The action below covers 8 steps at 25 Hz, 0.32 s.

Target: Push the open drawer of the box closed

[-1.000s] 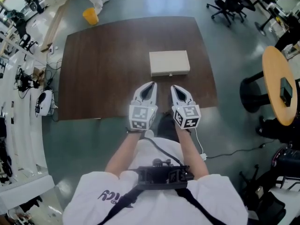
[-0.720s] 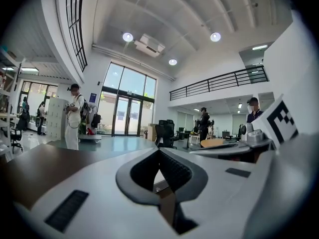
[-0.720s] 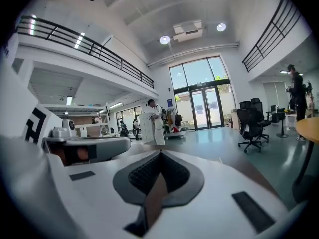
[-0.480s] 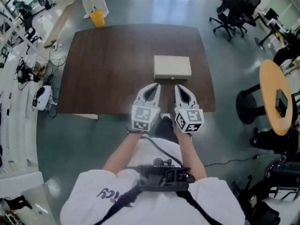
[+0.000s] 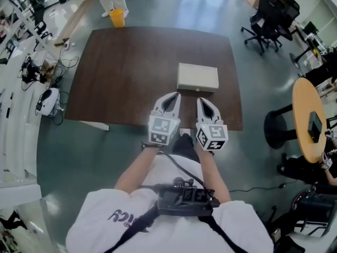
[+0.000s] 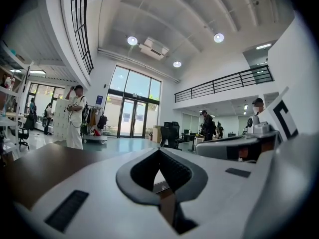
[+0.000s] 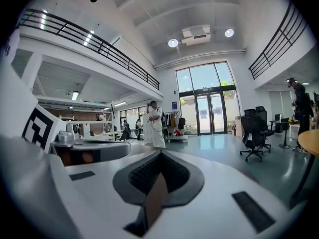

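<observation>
Okay, head view: the box (image 5: 197, 77) sits on the brown table (image 5: 126, 73), right of centre and toward the near side. Its front face, with a small knob, is turned to the person and looks flush. The left gripper (image 5: 170, 97) and right gripper (image 5: 204, 103) are side by side over the table's near edge, both pointing at the box, near it but not touching. The box is straight ahead, a bit more in line with the right one. A yellow bucket (image 5: 117, 18) stands on the floor past the far edge, office chairs (image 5: 268, 20) are at upper right, and a round wooden table (image 5: 310, 115) is at right.

Left gripper view: jaws clenched, tips meeting, nothing between them. A pale sliver with a small knob shows low behind the pads. A person in white (image 6: 75, 116) stands far off by the glass doors.

Right gripper view: jaws pressed together, empty. The left gripper's marker cube shows at the left edge, with the hall and glass doors beyond.
</observation>
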{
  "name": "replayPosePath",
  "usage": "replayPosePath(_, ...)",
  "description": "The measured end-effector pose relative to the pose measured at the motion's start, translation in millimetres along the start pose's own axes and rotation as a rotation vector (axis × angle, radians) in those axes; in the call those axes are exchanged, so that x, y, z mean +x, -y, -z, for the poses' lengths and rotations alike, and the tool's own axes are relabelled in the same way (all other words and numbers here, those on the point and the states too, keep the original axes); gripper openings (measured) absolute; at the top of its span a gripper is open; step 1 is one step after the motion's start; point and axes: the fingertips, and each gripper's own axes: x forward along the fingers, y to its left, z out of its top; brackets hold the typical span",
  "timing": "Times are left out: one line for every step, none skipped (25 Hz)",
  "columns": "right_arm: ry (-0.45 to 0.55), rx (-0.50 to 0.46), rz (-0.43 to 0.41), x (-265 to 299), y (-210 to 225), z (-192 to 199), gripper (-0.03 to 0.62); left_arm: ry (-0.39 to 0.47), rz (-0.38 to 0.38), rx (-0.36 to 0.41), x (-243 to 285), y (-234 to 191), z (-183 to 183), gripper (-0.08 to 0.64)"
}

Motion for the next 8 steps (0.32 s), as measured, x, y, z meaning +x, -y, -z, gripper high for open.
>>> replayPosePath(-0.005,0.004,0.014,-2.9,0.6,2.0,0.005,-0.009,0.009,-0.001,-0.8,1.1,2.4,0.009)
replayPosePath(-0.01,0.008,0.023,-4.9,0.0,3.7,0.005,-0.017,0.016,-0.003,-2.0,1.2,4.4,0.009)
replayPosePath(-0.016,0.011,0.028,-6.1,-1.8,5.4,0.005,-0.025,0.019,-0.005,-3.8,0.5,6.2,0.009)
replayPosePath(-0.022,0.013,0.03,-6.7,-4.0,7.0,0.005,-0.032,0.021,-0.006,-5.7,-0.2,7.9,0.009)
replayPosePath(-0.029,0.013,0.03,-7.1,-5.9,8.3,0.005,-0.038,0.022,-0.009,-7.3,-0.4,9.1,0.009)
replayPosePath(-0.035,0.01,0.028,-7.1,-6.9,9.1,0.005,-0.041,0.024,-0.011,-8.0,-0.1,9.8,0.009)
replayPosePath(-0.04,0.007,0.027,-6.7,-7.1,9.6,0.005,-0.042,0.025,-0.014,-7.9,0.4,10.1,0.009)
replayPosePath(-0.046,0.003,0.025,-6.2,-7.0,9.9,0.005,-0.042,0.026,-0.017,-7.6,1.0,10.2,0.009)
